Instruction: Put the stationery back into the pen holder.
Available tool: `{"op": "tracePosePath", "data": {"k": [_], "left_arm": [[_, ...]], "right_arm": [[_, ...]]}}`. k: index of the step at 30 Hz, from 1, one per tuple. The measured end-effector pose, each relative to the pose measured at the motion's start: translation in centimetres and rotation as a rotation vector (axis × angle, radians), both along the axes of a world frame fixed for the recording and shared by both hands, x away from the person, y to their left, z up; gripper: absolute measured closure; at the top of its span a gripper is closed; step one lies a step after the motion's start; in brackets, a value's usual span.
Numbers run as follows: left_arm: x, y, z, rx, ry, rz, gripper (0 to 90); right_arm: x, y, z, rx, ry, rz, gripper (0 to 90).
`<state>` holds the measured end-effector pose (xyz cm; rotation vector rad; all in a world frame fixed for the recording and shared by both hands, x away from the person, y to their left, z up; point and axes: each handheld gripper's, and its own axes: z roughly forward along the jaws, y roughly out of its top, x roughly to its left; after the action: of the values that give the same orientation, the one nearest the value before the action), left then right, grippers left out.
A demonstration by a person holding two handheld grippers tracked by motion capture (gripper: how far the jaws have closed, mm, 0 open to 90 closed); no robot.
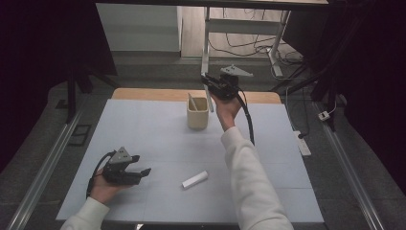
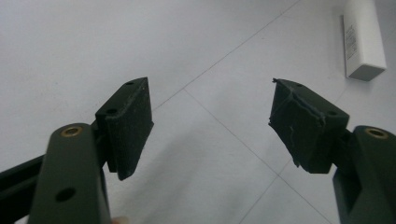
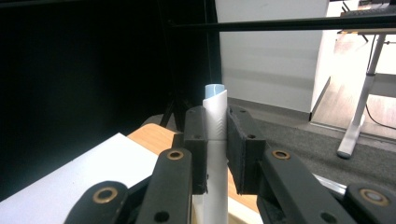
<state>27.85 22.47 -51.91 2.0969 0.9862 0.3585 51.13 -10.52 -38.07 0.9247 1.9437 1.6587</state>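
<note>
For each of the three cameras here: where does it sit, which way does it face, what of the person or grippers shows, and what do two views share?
High view: above the person's side, looking forward and down on the table; both forearms, left gripper, right gripper, beige cup.
Left gripper view: rides the left gripper, facing down at the table; open jaws.
Right gripper view: rides the right gripper, facing level across the table's far edge; jaws clamp a white tube.
Shared: the white cylinder lying on the table, in the high and left gripper views.

White tube [image 3: 215, 154] lower end cut off by frame edge.
</note>
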Motion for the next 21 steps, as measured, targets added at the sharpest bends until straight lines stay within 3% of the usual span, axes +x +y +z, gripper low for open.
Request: {"op": "tracePosePath", "data": {"k": [13, 21], "left_arm": [[-0.2, -0.1, 0.0, 0.008, -0.005, -0.007, 29.1], [-0.2, -0.1, 0.0, 0.007, -0.006, -0.006, 29.1]], "right_arm": [[1.1, 2.3, -1.3, 0.017, -0.021, 0.013, 78.4], [1.6, 2.6, -1.6, 0.030, -0.029, 0.003, 78.3]]}}
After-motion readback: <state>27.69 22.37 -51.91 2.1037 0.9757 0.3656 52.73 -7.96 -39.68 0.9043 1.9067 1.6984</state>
